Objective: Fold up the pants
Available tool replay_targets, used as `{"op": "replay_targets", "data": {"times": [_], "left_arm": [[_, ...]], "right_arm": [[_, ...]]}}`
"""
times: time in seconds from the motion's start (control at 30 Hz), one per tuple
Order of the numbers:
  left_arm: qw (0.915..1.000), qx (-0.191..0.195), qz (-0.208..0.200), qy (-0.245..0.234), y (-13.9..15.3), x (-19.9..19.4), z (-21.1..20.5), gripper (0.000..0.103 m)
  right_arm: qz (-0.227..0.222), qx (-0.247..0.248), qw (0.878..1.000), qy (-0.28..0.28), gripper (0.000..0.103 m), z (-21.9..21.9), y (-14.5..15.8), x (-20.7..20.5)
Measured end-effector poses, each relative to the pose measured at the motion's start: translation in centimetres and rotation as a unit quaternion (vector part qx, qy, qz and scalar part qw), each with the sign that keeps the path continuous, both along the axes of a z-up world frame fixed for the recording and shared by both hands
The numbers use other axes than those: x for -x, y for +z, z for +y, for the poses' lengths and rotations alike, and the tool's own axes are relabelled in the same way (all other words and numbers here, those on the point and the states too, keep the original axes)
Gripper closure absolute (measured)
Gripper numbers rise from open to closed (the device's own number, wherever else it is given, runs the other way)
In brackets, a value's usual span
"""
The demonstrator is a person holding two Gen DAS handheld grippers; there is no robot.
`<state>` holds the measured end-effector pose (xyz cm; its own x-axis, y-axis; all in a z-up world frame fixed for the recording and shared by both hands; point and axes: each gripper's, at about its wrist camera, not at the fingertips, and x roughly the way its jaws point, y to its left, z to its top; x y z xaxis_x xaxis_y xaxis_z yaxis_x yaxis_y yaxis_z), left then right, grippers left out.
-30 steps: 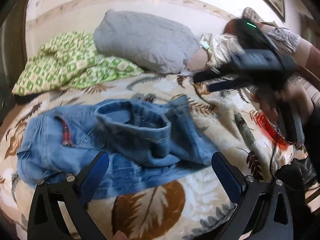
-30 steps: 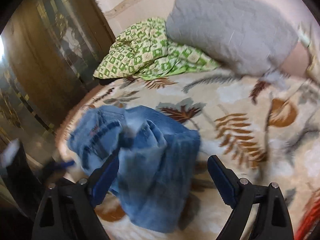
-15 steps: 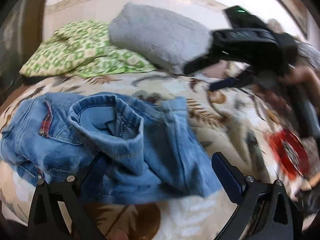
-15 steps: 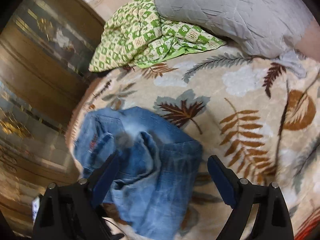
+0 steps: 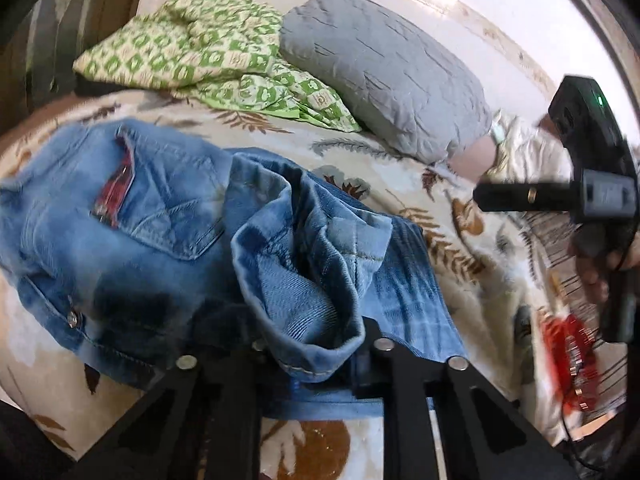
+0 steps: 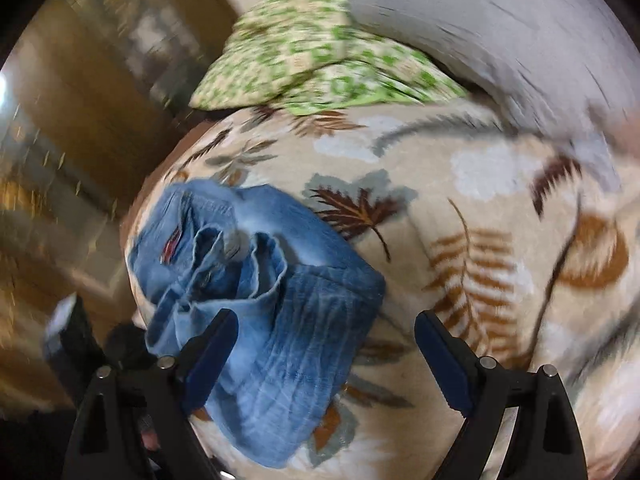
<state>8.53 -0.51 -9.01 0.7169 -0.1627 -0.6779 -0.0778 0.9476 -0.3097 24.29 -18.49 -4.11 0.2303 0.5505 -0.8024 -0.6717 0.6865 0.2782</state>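
— Where do we have the jeans (image 5: 168,240)?

— They lie bunched on the bed's leaf-patterned blanket (image 5: 448,216), near its front edge, one back pocket and a red tag facing up. A doubled-over fold of denim rises from the middle of the heap toward our left camera.

— And our left tongs (image 5: 316,356)?

— Their jaws are closing, nearly together, with that raised hem of denim between them; the fold bulges up just above the black arms.

— The right tongs (image 6: 324,356)?

— Spread wide and holding nothing. In the right wrist view the near corner of the jeans lies below the left blue pad (image 6: 208,356), while the other pad stands over bare blanket. From the left camera we see that tool off to the right, gripped by a hand (image 5: 600,268), apart from the denim.

— What else is on the bed?

— A grey pillow (image 5: 384,68) at the far side, and a green-and-cream patterned cloth (image 5: 200,52) beside it, touching it.
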Motion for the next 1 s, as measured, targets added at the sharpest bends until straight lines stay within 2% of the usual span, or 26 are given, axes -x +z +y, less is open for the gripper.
{"op": "replay_targets", "data": {"times": [0.07, 0.13, 0.2, 0.3, 0.33, 0.37, 0.43, 0.47, 0.5, 0.57, 0.7, 0.83, 0.9, 1.0], "left_arm": [[0.9996, 0.026, -0.005, 0.003, -0.4, 0.6, 1.1, 0.089], [0.9988, 0.048, -0.008, 0.009, -0.7, 0.9, 1.8, 0.09], [0.9977, 0.066, -0.01, 0.014, -1.1, 1.4, 2.3, 0.09], [0.9968, 0.077, -0.012, 0.018, -1.7, 1.9, 2.7, 0.091], [0.9964, 0.082, -0.012, 0.019, -1.9, 1.9, 2.8, 0.091], [0.9961, 0.086, -0.012, 0.018, -2.0, 1.9, 2.9, 0.091], [0.9959, 0.088, -0.013, 0.017, -2.1, 1.9, 3.0, 0.091], [0.9961, 0.086, -0.015, 0.014, -2.0, 1.9, 2.9, 0.091], [0.9963, 0.083, -0.017, 0.013, -1.9, 1.9, 2.9, 0.092], [0.9973, 0.066, -0.031, 0.001, -0.9, 1.9, 2.3, 0.092], [0.9946, 0.04, -0.092, -0.026, 2.3, 1.9, 1.1, 0.093], [0.9879, 0.071, -0.132, -0.042, 3.8, 1.3, 1.5, 0.093], [0.9878, 0.101, -0.113, -0.036, 2.4, 0.6, 2.3, 0.093], [0.9833, 0.179, -0.032, -0.002, -2.4, -0.1, 4.4, 0.093]], "right_arm": [[-0.054, 0.041, 0.996, 0.054, 0.012, 1.7, 0.3, 0.9], [-0.094, 0.089, 0.987, 0.1, 0.012, 3.7, -0.1, 1.3], [-0.098, 0.119, 0.98, 0.127, 0.014, 5.7, -1.2, 0.9], [-0.054, 0.124, 0.979, 0.154, 0.024, 8.0, -3.1, -0.2], [-0.031, 0.13, 0.977, 0.166, 0.035, 8.9, -4.1, -0.5], [-0.005, 0.146, 0.974, 0.175, 0.054, 9.7, -5.4, -0.6], [0.017, 0.175, 0.967, 0.186, 0.07, 10.5, -7.2, -0.5], [0.013, 0.177, 0.965, 0.192, 0.08, 10.5, -7.4, -0.2], [0.007, 0.174, 0.965, 0.194, 0.082, 10.3, -7.2, 0.0], [-0.002, 0.164, 0.971, 0.175, 0.09, 9.3, -6.3, 0.0], [-0.045, 0.148, 0.981, 0.113, 0.094, 5.9, -3.7, 0.3], [-0.061, 0.096, 0.993, 0.03, 0.094, 1.9, -1.5, 0.3], [-0.058, 0.077, 0.995, -0.004, 0.094, 0.4, -1.3, 0.3], [-0.037, 0.079, 0.996, -0.027, 0.094, 0.2, -3.1, 0.5]]}}
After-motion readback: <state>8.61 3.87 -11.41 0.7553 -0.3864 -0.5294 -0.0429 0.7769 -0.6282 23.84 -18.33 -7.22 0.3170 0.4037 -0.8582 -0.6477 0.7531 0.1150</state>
